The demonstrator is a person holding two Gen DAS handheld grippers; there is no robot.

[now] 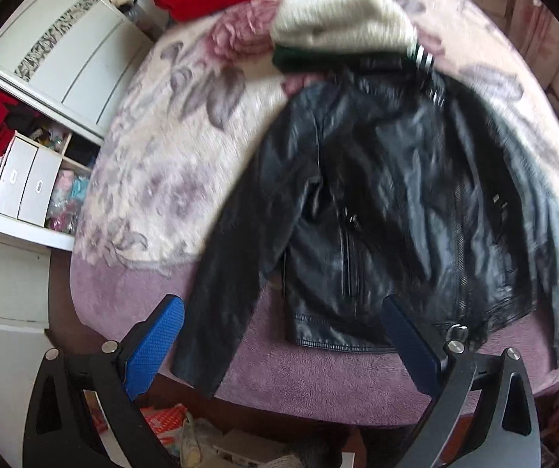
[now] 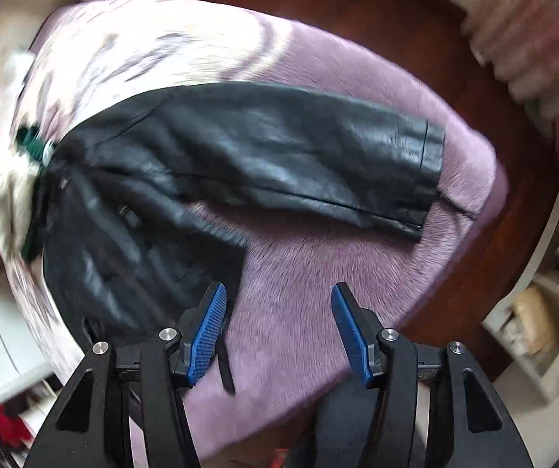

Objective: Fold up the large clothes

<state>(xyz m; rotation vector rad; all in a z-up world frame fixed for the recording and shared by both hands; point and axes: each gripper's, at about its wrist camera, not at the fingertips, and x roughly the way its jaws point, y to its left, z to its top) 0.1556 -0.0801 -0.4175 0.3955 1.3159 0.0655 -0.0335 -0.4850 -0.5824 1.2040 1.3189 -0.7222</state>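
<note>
A bed [image 1: 131, 163] under a mauve floral blanket fills the room; white wardrobe [image 1: 57, 58] alongside, dark wooden floor [image 2: 377, 11] beyond.

The white knit [image 1: 342, 11] hides the blurred leather jacket's [image 1: 396, 202] collar.

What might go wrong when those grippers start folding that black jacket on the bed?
The jacket lies near the bed edge, and one sleeve already hangs over it, so a tug could drag it to the floor. The leather looks slick and stiff; folds may spring open. Both the left gripper and right gripper are open and hold nothing.
</note>
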